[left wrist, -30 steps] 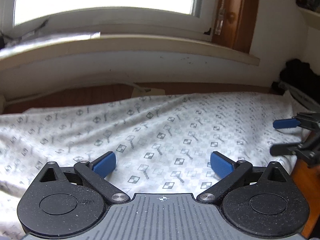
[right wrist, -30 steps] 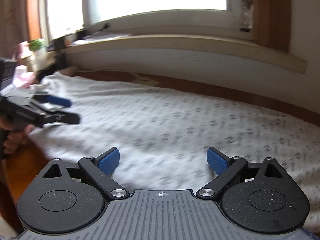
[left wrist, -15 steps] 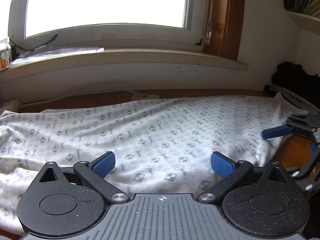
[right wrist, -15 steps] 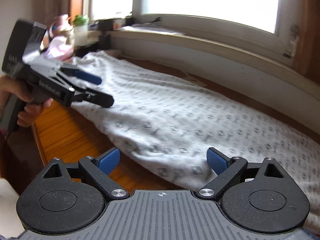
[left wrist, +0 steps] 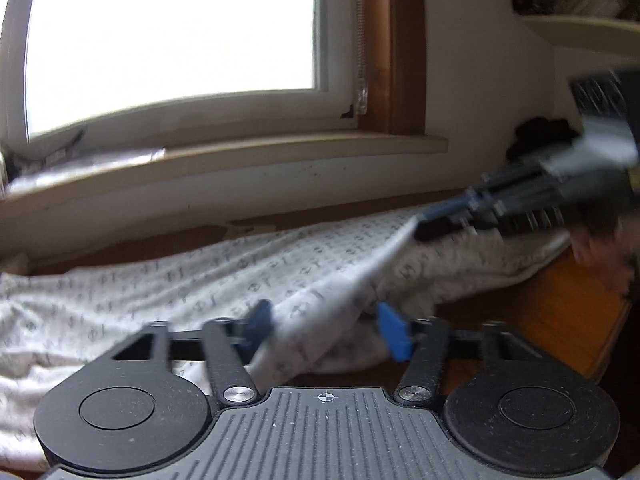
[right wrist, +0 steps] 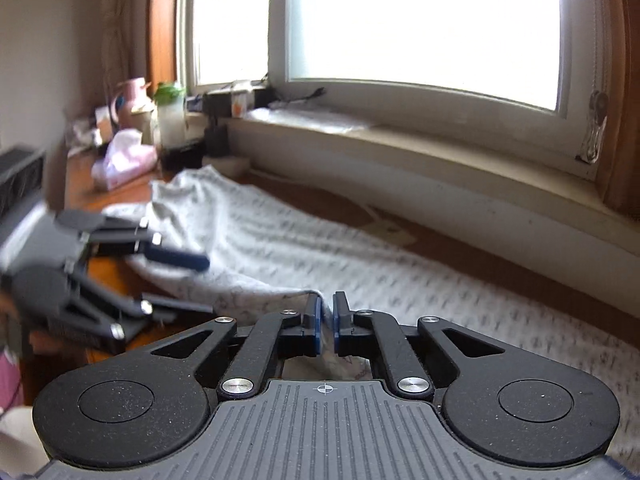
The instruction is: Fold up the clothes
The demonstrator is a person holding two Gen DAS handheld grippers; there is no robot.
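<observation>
Pinching the garment [right wrist: 280, 240], right hand-held gripper [right wrist: 326, 320] is closed; left hand-held gripper [left wrist: 324, 332] gapes around cloth.

Cloth [left wrist: 200, 280] btwn open L gripper [left wrist: 326, 330]

The garment [left wrist: 208, 280] across the middle of the left wrist view is white with a small repeating grey motif, blurred here, perhaps squares. Both grippers are black with blue pads [right wrist: 317, 326]. The tabletop [left wrist: 560, 312] at lower right is orange-brown wood; the window frame [left wrist: 404, 48] at upper centre is brown.
</observation>
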